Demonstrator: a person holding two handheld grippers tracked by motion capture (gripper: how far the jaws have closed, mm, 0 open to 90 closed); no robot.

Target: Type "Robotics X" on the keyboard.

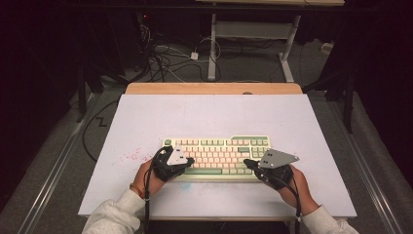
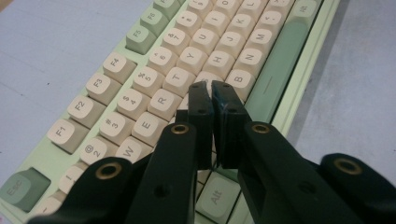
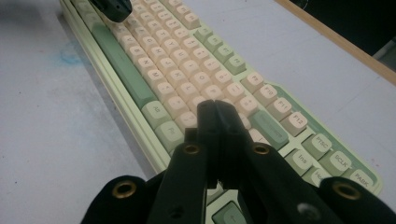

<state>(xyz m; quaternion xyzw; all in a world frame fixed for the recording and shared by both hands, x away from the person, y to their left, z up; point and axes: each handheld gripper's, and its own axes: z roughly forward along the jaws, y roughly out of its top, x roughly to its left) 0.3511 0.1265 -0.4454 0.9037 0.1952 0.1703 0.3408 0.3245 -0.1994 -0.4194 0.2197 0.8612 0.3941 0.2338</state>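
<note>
A green keyboard (image 1: 217,155) with cream and green keys lies on the white table top (image 1: 204,117), toward its front. My left gripper (image 1: 189,161) hovers over the keyboard's left half, and in the left gripper view its tips (image 2: 211,87) stand shut just above the cream letter keys (image 2: 179,78), with nothing between the jaws. My right gripper (image 1: 247,163) sits over the keyboard's right half. In the right gripper view its jaws (image 3: 215,108) are pressed together above the keys (image 3: 187,84), empty. Whether either tip touches a key I cannot tell.
A wooden strip (image 1: 214,88) edges the table's far side. Faint red specks (image 1: 130,156) mark the board left of the keyboard. Beyond the table are a desk frame (image 1: 253,39) and tangled cables (image 1: 165,56) on the floor. Both forearms enter from the near edge.
</note>
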